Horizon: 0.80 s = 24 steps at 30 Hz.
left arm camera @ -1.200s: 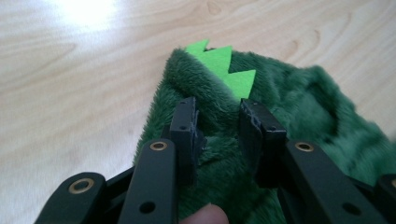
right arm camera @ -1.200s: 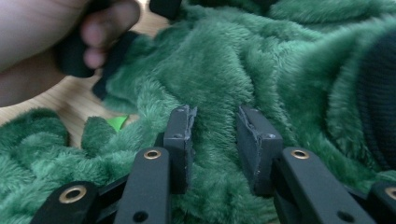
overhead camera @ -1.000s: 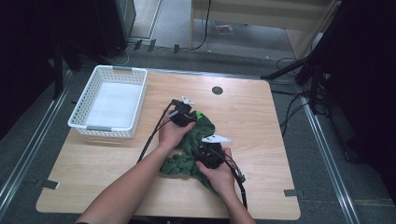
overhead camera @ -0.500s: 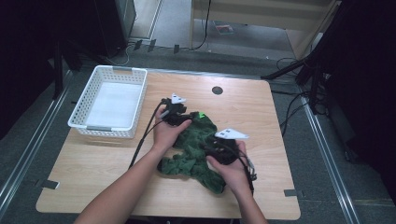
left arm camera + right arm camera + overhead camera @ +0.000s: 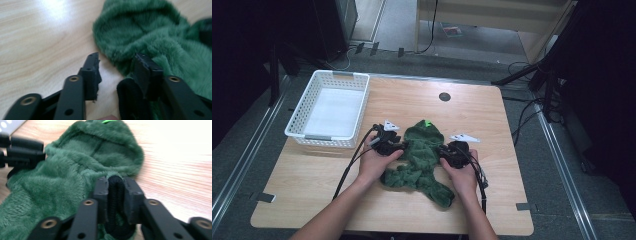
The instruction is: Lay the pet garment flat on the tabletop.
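Fuzzy green cloth lies near the middle of the wooden table (image 5: 512, 200), a bit toward the person's side. It is a small fleece top (image 5: 422, 160) with a round hood at the far end. The hood has a tiny bright green tag on it. The fur looks thick and soft, and it is deep green all over. The lower part is bunched up and lumpy, with one end trailing toward the right hand. Each cuff has a black stretchy band.

The left claw (image 5: 116, 68) sits at the left edge of the top, just beside the hood. Its jaws have just been closing, but there is a gap between them. One jaw rests against a black cuff (image 5: 127, 100), and the other is over bare wood, so it is not pinching anything.

The right claw (image 5: 116, 186) is at the right edge of the top. Its jaws have just been closing too, and they squeeze a black cuff between them.

A white basket (image 5: 302, 107) stands well apart at the far left of the table.
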{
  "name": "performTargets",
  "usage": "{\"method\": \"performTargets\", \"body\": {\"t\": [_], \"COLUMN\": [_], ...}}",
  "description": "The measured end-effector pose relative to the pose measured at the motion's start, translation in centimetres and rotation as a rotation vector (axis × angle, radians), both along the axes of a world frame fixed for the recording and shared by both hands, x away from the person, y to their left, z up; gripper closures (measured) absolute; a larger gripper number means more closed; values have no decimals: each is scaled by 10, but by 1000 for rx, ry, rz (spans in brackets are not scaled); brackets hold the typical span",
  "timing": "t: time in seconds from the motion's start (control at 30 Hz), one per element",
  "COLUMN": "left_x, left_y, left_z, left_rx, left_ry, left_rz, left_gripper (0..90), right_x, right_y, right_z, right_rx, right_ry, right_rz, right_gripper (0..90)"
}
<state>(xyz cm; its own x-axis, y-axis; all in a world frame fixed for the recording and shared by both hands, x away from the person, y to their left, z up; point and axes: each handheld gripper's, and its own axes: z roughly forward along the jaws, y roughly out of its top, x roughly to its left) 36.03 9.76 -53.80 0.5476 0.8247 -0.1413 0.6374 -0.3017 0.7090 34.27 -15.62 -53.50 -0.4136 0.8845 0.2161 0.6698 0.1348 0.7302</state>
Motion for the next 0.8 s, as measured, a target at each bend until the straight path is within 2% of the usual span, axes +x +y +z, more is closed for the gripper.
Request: {"method": "performTargets", "body": {"t": [0.07,0.1,0.17,0.2,0.23,0.33,0.37,0.4,0.47,0.5,0.53,0.57,0.63,0.7,0.8], "left_x": [-3,-4,-3,-3,-3,0,1,3,2,-1,-5,-9,-14,-18,-25], "left_y": [0,3,6,7,8,15,17,20,29,32,35,35,31,23,15], "left_z": [-3,-4,-4,-4,-5,-5,-5,-4,0,4,9,12,14,9,2], "left_rx": [41,50,44,64,87,113,111,84,12,-38,-105,-131,-152,-119,-33], "left_ry": [-9,-25,-22,-34,-55,-75,-68,-51,-43,-55,-66,-63,-45,9,31], "left_rz": [-11,-8,8,20,41,89,102,126,159,161,139,127,94,58,59], "left_gripper": [711,779,859,897,900,900,899,897,834,814,771,715,576,475,486], "right_x": [0,-1,-1,-1,-1,5,9,12,19,22,24,24,22,21,20], "right_y": [-6,-9,-12,-13,-12,-9,-7,-6,0,3,7,10,14,13,9], "right_z": [-1,-2,-7,-9,-10,-10,-11,-11,-12,-11,-11,-11,-12,-11,-9], "right_rx": [9,2,7,5,-1,3,16,30,42,46,45,44,36,26,34], "right_ry": [-1,2,5,8,5,6,9,10,15,20,24,20,10,6,10], "right_rz": [-3,-4,-7,-4,-7,-21,-14,-8,-19,-18,-19,-13,-3,6,-1], "right_gripper": [780,787,791,793,797,800,799,799,798,797,796,795,792,790,790]}}
